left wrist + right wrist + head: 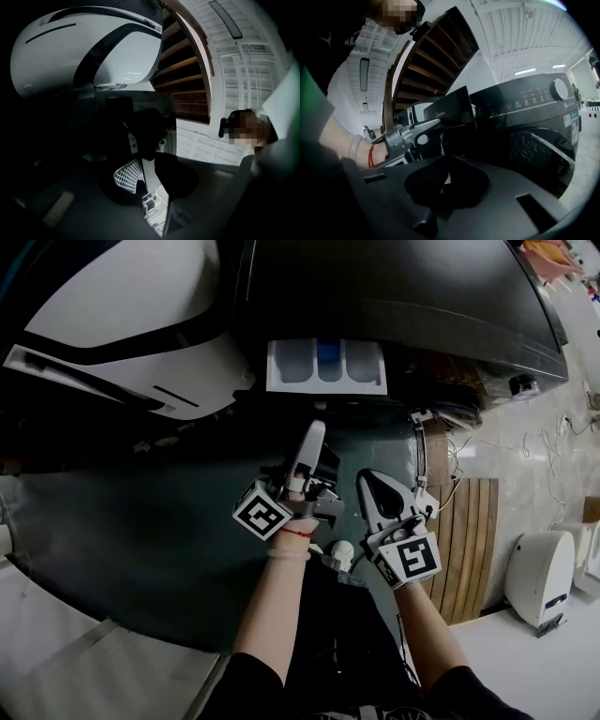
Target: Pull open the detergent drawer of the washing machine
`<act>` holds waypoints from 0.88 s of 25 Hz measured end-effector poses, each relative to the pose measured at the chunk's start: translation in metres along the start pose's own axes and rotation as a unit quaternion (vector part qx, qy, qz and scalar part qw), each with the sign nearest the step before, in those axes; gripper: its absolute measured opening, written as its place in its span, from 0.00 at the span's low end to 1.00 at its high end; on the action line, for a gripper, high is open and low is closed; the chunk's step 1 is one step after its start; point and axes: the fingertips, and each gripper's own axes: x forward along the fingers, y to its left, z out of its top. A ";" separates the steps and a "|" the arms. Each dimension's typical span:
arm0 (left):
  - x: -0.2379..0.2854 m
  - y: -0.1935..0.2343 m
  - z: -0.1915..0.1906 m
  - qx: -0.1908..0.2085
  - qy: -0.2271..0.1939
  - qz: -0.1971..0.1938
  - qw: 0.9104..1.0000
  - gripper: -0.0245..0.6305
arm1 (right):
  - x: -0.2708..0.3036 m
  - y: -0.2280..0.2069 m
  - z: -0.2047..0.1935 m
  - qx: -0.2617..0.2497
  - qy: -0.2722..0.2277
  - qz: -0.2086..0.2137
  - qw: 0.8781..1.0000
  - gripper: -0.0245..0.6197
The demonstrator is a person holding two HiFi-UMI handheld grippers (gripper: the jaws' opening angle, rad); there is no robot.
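Laundry corner under a wooden staircase (436, 56), white ribbed ceiling (525, 42) w/ strip lights. Floor is a dark green mat (141, 521) under both hands, pale tiles (525, 652) past its edge. Black front-load washing machine (394, 287) is straight ahead of both grippers; the right gripper view shows the round door and a knob on its front. The detergent drawer (325, 367) is already out at the machine's upper left: white tray, three compartments, blue insert in the middle one. It sits just ahead of the left gripper (316, 432), whose tips aim at it but stay clear, no contact. Left jaws are spread partway, narrow gap, nothing btwn them. The right gripper (368, 482) is just beside the left one on its right, a bit further back from the drawer; jaws pressed together bar a thin sliver of light, empty. Ahead-left of the left gripper is a big white curved-shell unit (122, 306) w/ a black band. Right of the right gripper a wooden slat board (473, 540) lies on the floor, w/ loose cables (478, 442) ahead of it. A small white appliance (539, 573) sits further right on the tiles. Red string + pale bangle on the left wrist (363, 152).
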 end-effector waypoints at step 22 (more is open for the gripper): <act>-0.038 -0.026 -0.015 -0.010 0.004 -0.004 1.000 0.19 | -0.019 0.023 0.009 -0.031 -0.016 0.023 0.999 0.06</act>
